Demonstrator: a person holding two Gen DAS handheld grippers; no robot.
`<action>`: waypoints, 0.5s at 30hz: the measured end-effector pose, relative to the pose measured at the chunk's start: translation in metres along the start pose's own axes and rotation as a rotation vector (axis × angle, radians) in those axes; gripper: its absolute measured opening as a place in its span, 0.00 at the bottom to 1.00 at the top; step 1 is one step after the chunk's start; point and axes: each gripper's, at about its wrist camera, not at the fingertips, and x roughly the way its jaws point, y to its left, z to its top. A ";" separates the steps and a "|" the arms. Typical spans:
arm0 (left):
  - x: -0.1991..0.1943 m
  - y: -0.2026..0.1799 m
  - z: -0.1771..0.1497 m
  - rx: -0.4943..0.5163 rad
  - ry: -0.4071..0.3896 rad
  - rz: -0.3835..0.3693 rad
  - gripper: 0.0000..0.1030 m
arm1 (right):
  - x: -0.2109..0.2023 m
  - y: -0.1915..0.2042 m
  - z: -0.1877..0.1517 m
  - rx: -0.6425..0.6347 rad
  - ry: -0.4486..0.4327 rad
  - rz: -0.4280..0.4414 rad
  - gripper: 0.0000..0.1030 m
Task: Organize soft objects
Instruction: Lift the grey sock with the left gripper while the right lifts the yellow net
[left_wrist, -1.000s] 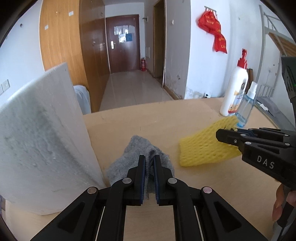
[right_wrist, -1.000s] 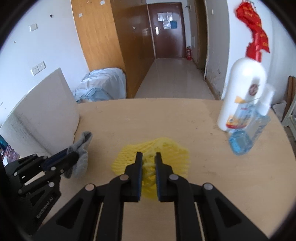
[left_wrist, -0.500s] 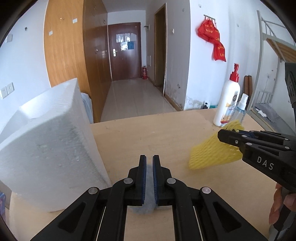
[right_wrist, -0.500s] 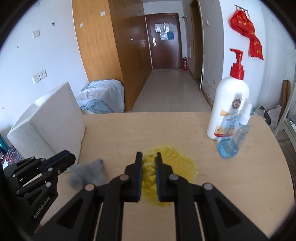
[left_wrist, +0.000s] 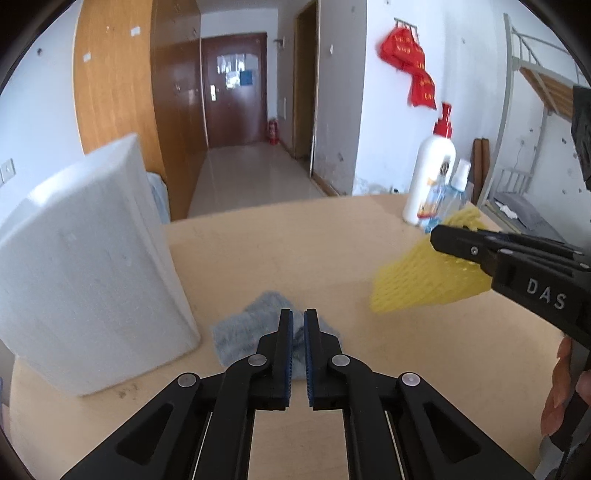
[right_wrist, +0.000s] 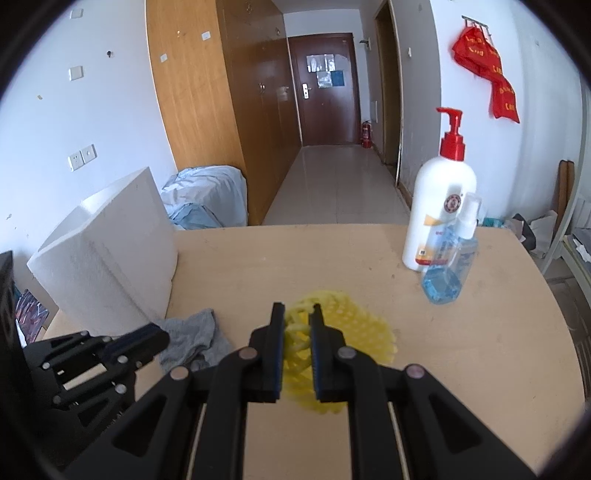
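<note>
I have the left tongs (left_wrist: 298, 317) clamped on a gray cloth (left_wrist: 243, 328), pinched at one edge so the rest droops toward the surface (left_wrist: 295, 243) just beside the white foam block (left_wrist: 85, 266). My right tongs (right_wrist: 298, 314) are closed on the yellow foam net (right_wrist: 347, 325), which hangs clear of the surface, well short of the pump bottle (right_wrist: 439, 206) and spray bottle (right_wrist: 448, 266). I judge both soft pieces are held up together so they can be gathered in one spot.
</note>
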 end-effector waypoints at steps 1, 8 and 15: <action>0.003 -0.001 -0.002 0.000 0.015 0.006 0.12 | 0.000 0.001 0.000 0.000 0.001 0.000 0.15; 0.008 0.004 -0.011 -0.024 0.009 0.019 0.66 | 0.005 -0.001 0.000 0.006 0.004 -0.001 0.15; 0.029 0.001 -0.017 -0.011 0.077 0.023 0.66 | 0.006 -0.004 -0.002 0.014 0.008 0.002 0.15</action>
